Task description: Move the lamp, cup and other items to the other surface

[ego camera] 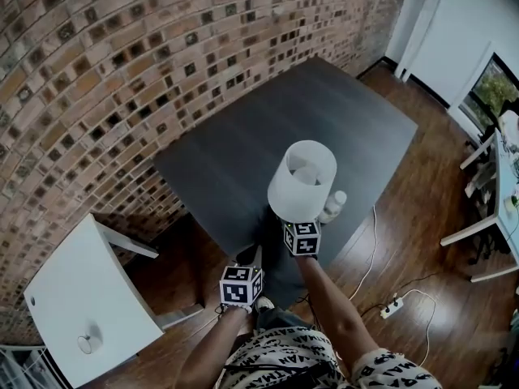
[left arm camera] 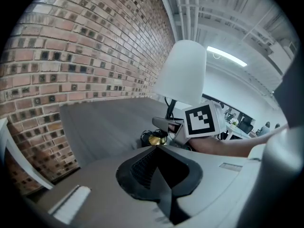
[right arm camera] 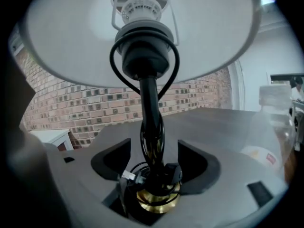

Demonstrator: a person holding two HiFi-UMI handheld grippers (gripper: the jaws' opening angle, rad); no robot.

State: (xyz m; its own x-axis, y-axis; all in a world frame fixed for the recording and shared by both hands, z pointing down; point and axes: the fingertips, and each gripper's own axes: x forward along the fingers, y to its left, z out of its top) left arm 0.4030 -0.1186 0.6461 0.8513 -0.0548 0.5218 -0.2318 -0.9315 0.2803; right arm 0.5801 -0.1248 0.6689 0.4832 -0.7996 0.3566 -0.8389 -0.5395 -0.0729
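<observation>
A lamp with a white shade stands near the front edge of the dark grey table. In the right gripper view its black stem rises from a brass base wound with black cord. My right gripper sits around the stem low down, with a dark pad on each side and a gap to each, so it is open. In the head view the right gripper is just under the shade. My left gripper hangs short of the table, left of the lamp, its jaws shut on nothing.
A clear plastic bottle stands right beside the lamp, at the right in the right gripper view. A brick wall runs along the table's far left side. A white side table stands at lower left. A power strip lies on the wood floor.
</observation>
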